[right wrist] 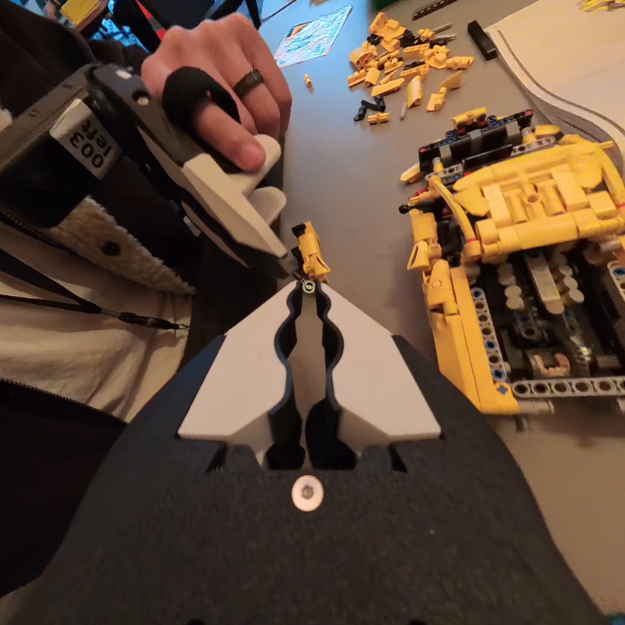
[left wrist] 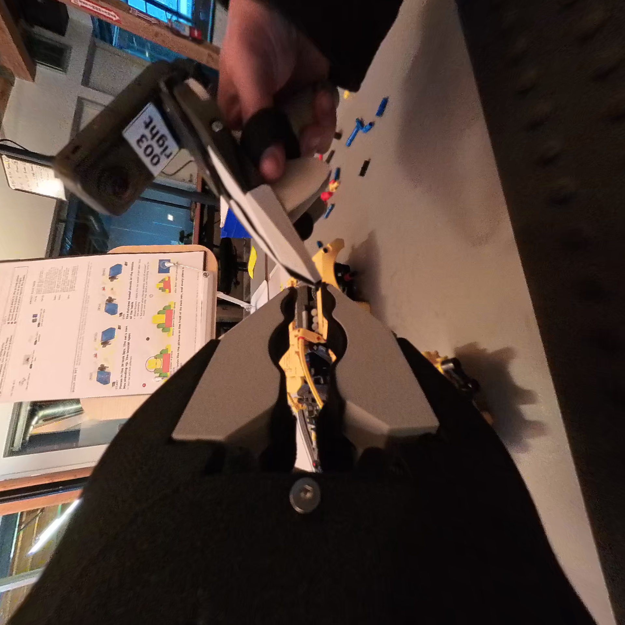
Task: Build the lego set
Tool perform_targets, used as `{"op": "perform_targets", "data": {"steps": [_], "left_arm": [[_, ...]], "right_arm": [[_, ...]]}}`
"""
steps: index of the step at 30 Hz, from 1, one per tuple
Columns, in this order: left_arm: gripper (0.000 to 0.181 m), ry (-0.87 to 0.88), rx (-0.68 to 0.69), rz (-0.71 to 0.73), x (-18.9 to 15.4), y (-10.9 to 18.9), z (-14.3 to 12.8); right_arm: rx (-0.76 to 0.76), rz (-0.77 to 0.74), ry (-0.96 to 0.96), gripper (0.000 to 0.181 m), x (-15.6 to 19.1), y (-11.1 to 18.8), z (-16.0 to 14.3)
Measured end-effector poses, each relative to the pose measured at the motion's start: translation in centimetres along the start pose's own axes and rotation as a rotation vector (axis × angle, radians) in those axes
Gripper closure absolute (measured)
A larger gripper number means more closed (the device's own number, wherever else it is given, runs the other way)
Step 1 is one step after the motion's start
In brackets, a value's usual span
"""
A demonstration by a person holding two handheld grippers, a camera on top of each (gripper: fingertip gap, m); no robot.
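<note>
A small yellow sub-assembly [right wrist: 311, 252] with black pins is held in the air above the grey table [right wrist: 338, 169]. My left gripper [right wrist: 287, 265] comes in from the upper left and is shut on its lower end. My right gripper [right wrist: 308, 287] is pinched on a small black pin with a ring end [right wrist: 308, 286] right under the sub-assembly. In the left wrist view my left gripper [left wrist: 308, 288] meets the right gripper [left wrist: 314, 280] tip to tip, with the yellow sub-assembly [left wrist: 329, 260] just beyond. The large yellow model [right wrist: 507, 270] lies on the table to the right.
A pile of loose yellow and black pieces [right wrist: 406, 64] lies at the back, with a leaflet [right wrist: 314, 37] and an open white booklet [right wrist: 575, 67]. Loose blue, red and black pieces [left wrist: 362, 128] are scattered on the table. An instruction sheet [left wrist: 101, 324] stands behind. The person's torso fills the left. Left and right tips are no more than a few centimetres apart.
</note>
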State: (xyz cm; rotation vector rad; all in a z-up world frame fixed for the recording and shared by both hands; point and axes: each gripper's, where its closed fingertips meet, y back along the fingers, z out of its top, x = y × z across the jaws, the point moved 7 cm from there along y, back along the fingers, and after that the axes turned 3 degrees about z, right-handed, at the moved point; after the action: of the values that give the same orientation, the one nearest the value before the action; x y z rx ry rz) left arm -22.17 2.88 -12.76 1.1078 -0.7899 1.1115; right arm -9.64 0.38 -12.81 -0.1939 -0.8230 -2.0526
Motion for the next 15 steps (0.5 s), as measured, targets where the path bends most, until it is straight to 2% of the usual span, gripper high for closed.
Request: {"op": "perform_targets", "data": {"steps": [6,10,15], "left_arm": [[0.168,-0.017,0.033,0.004,-0.8,0.4,-0.9],[0.177,-0.011,0.021,-0.002,-0.8,0.4,-0.9],[0.179,0.038,-0.003,0.034,-0.7,0.3,-1.0]], "right_arm": [[0.021,0.037,-0.005,0.175,0.0,-1.2,0.7],[0.029,0.051,-0.01,0.175,0.0,-1.5,0.9],[-0.027,0.087,-0.026,0.175,-0.3,-1.2,0.8]]}}
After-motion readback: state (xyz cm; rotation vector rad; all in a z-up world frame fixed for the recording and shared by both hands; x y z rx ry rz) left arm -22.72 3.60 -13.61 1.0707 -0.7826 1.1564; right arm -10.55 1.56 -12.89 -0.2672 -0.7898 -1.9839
